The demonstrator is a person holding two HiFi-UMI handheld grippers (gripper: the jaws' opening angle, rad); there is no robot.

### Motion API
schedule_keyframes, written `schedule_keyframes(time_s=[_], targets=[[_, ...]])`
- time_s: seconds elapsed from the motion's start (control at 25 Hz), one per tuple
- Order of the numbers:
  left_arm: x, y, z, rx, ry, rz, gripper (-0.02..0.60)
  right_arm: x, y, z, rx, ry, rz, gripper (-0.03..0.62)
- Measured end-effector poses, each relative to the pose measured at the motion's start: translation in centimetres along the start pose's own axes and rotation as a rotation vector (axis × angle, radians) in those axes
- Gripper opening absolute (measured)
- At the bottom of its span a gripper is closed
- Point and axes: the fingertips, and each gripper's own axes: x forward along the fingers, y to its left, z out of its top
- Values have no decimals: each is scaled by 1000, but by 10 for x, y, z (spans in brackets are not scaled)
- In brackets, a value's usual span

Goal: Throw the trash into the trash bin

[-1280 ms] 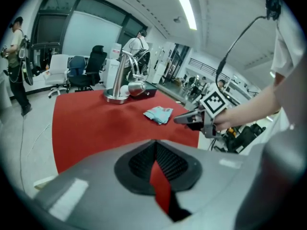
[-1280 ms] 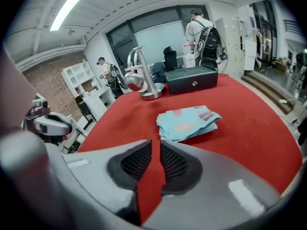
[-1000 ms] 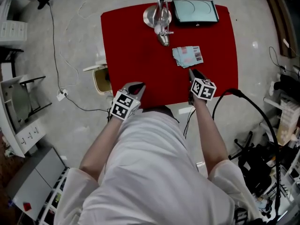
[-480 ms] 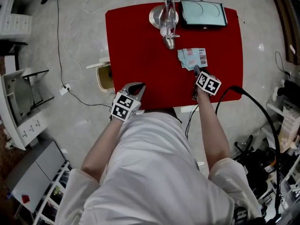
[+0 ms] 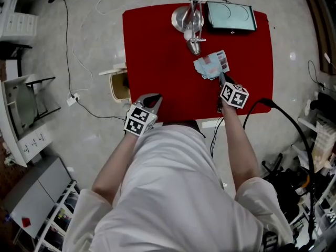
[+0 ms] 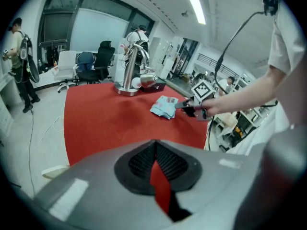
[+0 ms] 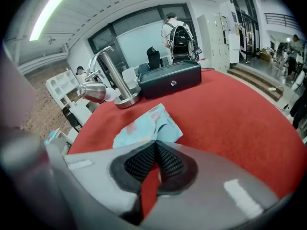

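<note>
Pale speckled floor point(image 5: 79, 41) all round, strewn with a white cable point(image 5: 67, 46) on the left and a thick black cable point(image 5: 294, 127) on the right; white shelving stands along the left edge. The gripper views show an open office: strip light overhead, glass partition, office chairs, people standing at the back. We stand at the near edge of a table under a red cloth point(image 5: 157, 46), white shirt point(image 5: 173, 193) filling the lower frame. A beige trash bin point(image 5: 119, 87) sits on the floor against the table's left side. On the far edge lies a black case point(image 5: 231, 16) with a chrome stand point(image 5: 192, 21) just left of it. Our trash, a crumpled light-blue wrapper point(image 5: 210, 66), lies right of centre. The right gripper point(image 5: 221, 77) has just been closing and pinches the wrapper's near edge. The left gripper point(image 5: 156, 97) hangs over the near edge, clenched on nothing.
</note>
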Motion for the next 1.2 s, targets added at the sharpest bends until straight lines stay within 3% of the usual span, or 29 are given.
schedule_keyframes(time_s=[0.56,1.2], targets=[[-51,12,-31,-12,-69,25,5,-30,124,-28,-105,-45,216,0],[-154,69,-78,-68,-169,83,5,-46,270,-40,-210,-90,281,0]])
